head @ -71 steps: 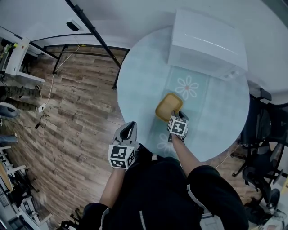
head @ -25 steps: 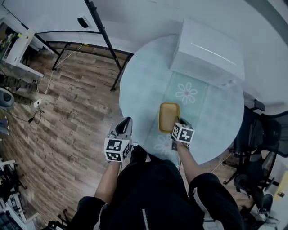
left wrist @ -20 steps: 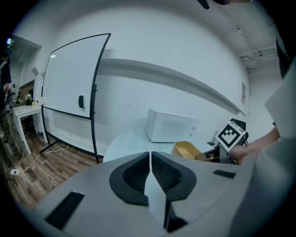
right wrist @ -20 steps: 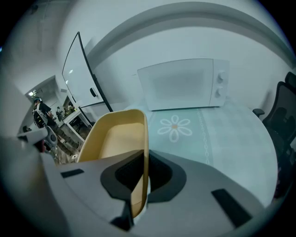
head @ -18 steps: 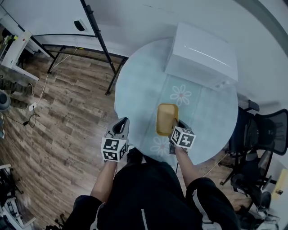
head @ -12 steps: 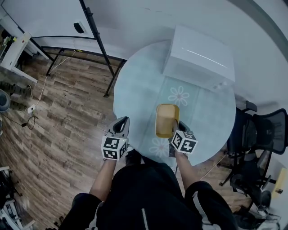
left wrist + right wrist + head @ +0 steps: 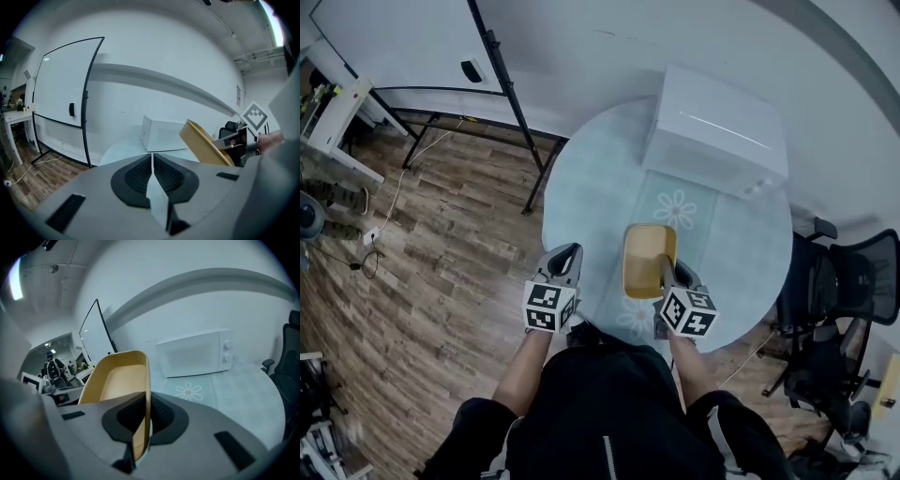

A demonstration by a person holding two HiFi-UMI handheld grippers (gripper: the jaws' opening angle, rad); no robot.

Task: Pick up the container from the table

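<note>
Round table [image 7: 581, 216], pale daisy-print cloth, wood floor at left. Left gripper [image 7: 566, 253]: jaws together, nothing between, beside table's left edge, apart from container. Container [image 7: 649, 258], yellow, one only: tilted, clear of cloth, long axis running toward microwave [image 7: 717, 131]. Right gripper [image 7: 666, 270]: clamped on container's near right wall, body extending ahead and left of jaws. Count: two grippers, one microwave. Lift judged done, right hand alone.
</note>
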